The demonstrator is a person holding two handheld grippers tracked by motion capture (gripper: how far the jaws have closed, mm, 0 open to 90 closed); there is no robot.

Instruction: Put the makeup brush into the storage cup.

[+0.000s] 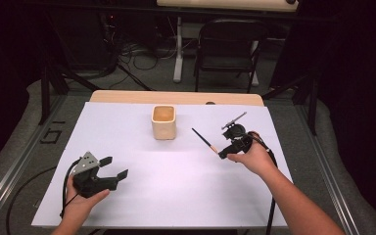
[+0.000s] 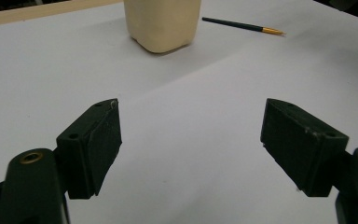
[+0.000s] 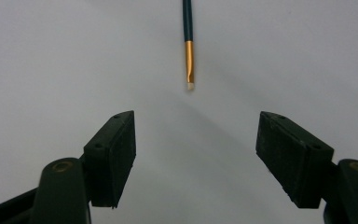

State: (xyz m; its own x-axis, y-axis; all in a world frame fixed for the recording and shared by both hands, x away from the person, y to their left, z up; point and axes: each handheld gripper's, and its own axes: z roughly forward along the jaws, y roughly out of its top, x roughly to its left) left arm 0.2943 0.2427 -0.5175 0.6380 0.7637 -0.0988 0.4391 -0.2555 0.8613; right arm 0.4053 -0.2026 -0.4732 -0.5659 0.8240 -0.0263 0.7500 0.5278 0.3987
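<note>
A thin paintbrush (image 1: 204,140) with a dark handle and gold ferrule lies flat on the white table cover (image 1: 176,196), right of a cream square cup (image 1: 164,122). My right gripper (image 1: 223,151) sits at the brush's bristle end. In the right gripper view the right gripper (image 3: 196,126) is open, and the brush (image 3: 188,42) lies just ahead of the jaws, not between them. My left gripper (image 1: 115,167) rests near the front left, open and holding nothing. In the left gripper view the left gripper (image 2: 191,116) faces the cup (image 2: 162,23) and the brush (image 2: 242,25), both far off.
A thin grey rod (image 1: 234,120) sticks out just beyond the right gripper's body. A wooden table edge (image 1: 176,97) shows behind the cover. A dark folding chair (image 1: 227,49) and cables stand on the floor beyond the table.
</note>
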